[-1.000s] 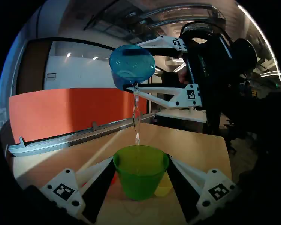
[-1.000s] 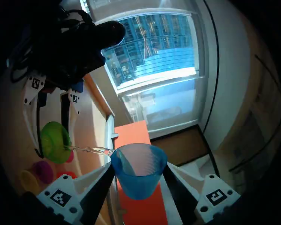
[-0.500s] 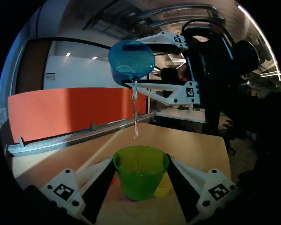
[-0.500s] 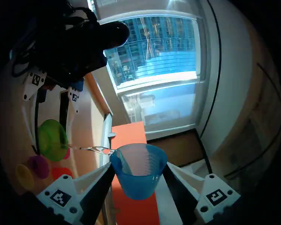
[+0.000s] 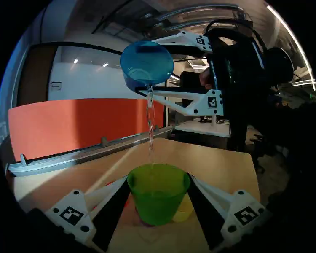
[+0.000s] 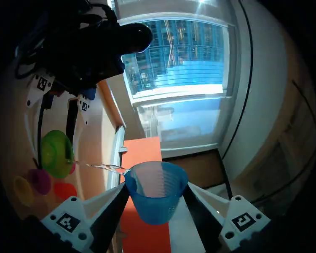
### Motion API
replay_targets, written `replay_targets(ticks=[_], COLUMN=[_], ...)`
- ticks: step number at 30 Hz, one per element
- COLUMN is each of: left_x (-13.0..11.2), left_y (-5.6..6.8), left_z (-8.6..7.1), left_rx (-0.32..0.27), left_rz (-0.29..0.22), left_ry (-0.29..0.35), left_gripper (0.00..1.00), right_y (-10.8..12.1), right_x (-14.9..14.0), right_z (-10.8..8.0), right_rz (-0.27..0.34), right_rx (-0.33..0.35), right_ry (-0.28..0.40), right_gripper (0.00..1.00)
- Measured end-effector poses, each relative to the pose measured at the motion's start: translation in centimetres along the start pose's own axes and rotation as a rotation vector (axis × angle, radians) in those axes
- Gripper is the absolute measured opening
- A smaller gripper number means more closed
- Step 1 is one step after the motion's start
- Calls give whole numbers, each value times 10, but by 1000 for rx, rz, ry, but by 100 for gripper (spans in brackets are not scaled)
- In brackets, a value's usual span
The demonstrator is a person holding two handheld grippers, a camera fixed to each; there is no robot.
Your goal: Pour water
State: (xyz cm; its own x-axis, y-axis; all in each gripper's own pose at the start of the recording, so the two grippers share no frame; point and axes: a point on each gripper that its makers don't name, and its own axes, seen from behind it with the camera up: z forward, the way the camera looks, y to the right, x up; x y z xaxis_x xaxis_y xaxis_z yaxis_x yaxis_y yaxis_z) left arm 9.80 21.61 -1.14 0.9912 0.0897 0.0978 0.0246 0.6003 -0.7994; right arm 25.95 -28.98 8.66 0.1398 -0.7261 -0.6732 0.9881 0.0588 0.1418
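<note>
The green cup and the blue cup are see-through plastic — smooth and a bit shiny. The table looks like pale, smooth wood. The rail is shiny metal — the orange wall looks matt.

No readable text, no legible numbers or labels

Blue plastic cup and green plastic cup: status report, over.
Right gripper shut on tipped blue plastic cup. Left gripper shut on upright green plastic cup. Thin water stream falling into green cup; nothing blocking it.
</note>
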Motion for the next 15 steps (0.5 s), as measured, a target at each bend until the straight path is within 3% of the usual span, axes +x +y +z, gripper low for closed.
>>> replay_targets(ticks=[15], left_x=[-1], left_y=[-1], left_z=[-1], left_rx=[4], left_rz=[-2], left_ry=[5], left_gripper=[88], right_y=[3], right_x=[9], right_z=[0], right_rz=[-50], right_rx=[-13], right_ry=[11], right_gripper=[88])
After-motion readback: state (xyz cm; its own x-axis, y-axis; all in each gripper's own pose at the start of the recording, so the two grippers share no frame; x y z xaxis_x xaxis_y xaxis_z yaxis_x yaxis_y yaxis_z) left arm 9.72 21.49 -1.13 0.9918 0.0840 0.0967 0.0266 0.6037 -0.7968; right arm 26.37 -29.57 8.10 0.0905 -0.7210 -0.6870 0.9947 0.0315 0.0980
